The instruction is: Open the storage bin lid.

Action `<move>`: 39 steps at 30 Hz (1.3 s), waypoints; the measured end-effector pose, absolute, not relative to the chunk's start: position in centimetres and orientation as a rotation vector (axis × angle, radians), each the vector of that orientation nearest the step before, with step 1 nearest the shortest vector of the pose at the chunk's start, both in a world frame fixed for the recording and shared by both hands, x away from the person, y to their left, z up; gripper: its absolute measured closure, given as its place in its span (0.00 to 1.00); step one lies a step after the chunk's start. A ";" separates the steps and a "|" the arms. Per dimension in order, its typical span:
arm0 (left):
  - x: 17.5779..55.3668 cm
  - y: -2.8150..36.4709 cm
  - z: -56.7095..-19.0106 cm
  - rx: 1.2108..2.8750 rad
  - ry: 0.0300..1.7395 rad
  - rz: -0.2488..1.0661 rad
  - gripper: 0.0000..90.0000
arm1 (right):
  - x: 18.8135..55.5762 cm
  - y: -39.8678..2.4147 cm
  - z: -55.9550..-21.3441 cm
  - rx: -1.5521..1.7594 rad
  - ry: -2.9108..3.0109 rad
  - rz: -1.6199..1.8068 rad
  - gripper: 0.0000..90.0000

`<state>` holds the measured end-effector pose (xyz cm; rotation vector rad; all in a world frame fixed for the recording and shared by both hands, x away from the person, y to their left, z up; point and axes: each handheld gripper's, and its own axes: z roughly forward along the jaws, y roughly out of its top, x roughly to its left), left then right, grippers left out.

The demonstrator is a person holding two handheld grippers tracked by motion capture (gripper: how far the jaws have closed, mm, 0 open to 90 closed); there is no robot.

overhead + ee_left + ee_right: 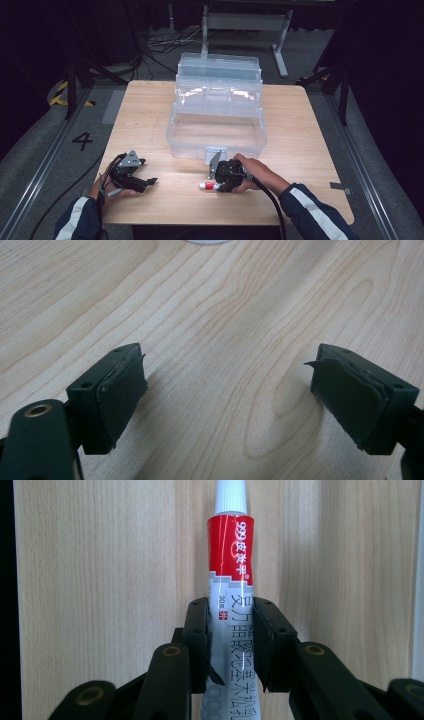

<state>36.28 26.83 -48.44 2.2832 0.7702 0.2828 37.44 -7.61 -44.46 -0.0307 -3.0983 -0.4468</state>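
Right gripper [231, 645] pinches the soft, light red-and-white ointment tube [231, 580] mid-body, probably squishy; left gripper [227, 390] sits spread, empty.

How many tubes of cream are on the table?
1. The tube with a red band and white cap lies on the wooden table, in front of the clear plastic box, clamped between the right gripper jaws. The box looks empty.

Left hand-held gripper [150, 181] resting low near the worktop's [150, 125] front left edge, jaws spread wide, nothing between. Right hand-held gripper [216, 186] near the worktop's front middle, jaws clamped on a tube [231, 587].
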 end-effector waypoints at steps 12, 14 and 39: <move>36.3 26.8 -48.5 2.282 0.769 0.281 0.16 | 37.8 -10.0 -42.8 -0.074 -3.106 -0.503 0.79; 36.3 26.8 -48.4 2.282 0.769 0.280 0.16 | 37.8 -10.2 -42.7 -0.086 -3.106 -0.508 0.79; 36.9 26.6 -48.5 2.289 0.750 0.264 0.16 | 38.1 -13.5 -40.8 -0.200 -3.125 -0.574 0.79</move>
